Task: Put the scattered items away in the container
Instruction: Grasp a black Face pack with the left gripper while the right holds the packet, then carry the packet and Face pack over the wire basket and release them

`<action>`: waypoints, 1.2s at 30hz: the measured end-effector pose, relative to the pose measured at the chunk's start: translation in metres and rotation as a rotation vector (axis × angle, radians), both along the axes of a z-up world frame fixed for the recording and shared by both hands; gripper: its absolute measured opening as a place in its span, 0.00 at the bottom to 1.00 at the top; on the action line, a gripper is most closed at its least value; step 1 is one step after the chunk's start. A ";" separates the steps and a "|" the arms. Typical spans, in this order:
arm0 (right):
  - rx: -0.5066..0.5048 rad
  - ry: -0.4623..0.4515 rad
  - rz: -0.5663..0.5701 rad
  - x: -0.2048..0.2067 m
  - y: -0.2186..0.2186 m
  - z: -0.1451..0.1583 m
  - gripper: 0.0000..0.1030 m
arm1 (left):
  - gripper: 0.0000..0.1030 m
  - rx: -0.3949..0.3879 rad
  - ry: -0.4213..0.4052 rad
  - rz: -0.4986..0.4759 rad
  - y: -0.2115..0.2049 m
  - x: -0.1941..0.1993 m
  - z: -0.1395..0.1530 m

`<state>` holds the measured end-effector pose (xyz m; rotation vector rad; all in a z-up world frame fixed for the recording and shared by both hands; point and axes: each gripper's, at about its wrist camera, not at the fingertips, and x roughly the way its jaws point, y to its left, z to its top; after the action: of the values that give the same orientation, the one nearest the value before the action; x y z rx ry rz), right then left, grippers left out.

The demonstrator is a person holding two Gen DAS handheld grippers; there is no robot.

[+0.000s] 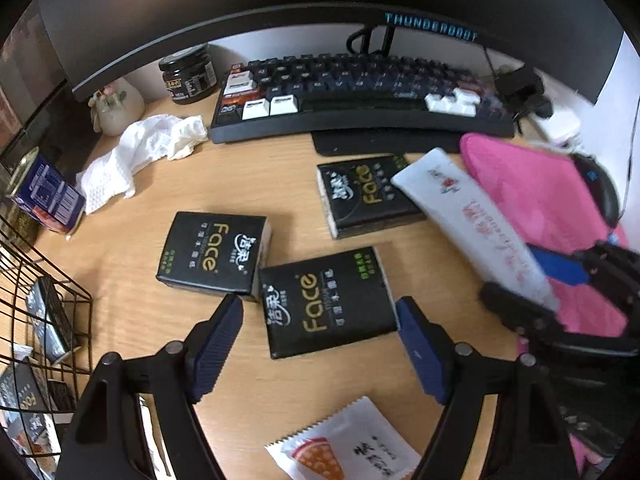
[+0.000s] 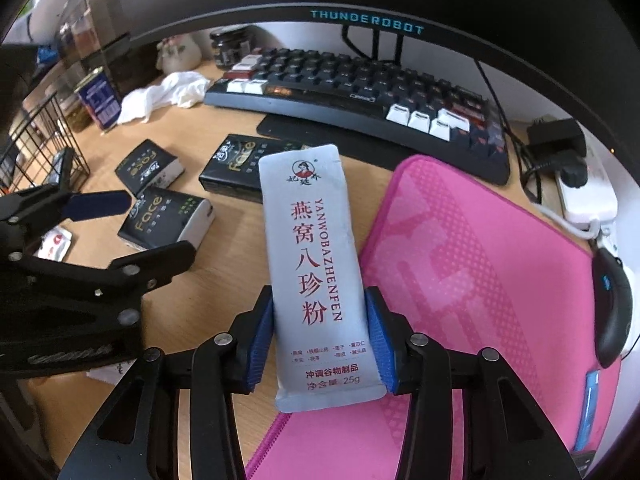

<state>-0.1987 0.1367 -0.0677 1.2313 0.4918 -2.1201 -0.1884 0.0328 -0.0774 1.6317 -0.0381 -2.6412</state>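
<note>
Sachet (image 2: pixel 320 280) clamped upright between right tongs (image 2: pixel 320 340) pads, above pink mat (image 2: pixel 480 280).

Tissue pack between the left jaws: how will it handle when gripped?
Tissue pack is probably soft, so it may squash a little between the left gripper pads. Likely light for its size. The glossy wrap could be slippery. It lies flat and boxy, so it should not roll.
</note>
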 end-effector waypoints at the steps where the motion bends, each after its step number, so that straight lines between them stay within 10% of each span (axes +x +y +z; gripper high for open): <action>1: 0.001 0.000 -0.002 0.000 0.000 0.000 0.42 | 0.66 0.003 0.000 -0.005 0.000 0.000 -0.001; 36: -0.101 0.054 0.076 0.072 -0.021 0.069 0.41 | 0.66 0.041 0.153 0.052 -0.052 0.080 0.086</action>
<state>-0.1264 0.1162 0.0010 1.0850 0.4415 -2.0921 -0.1081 -0.0195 0.0085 1.4158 0.0624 -2.7345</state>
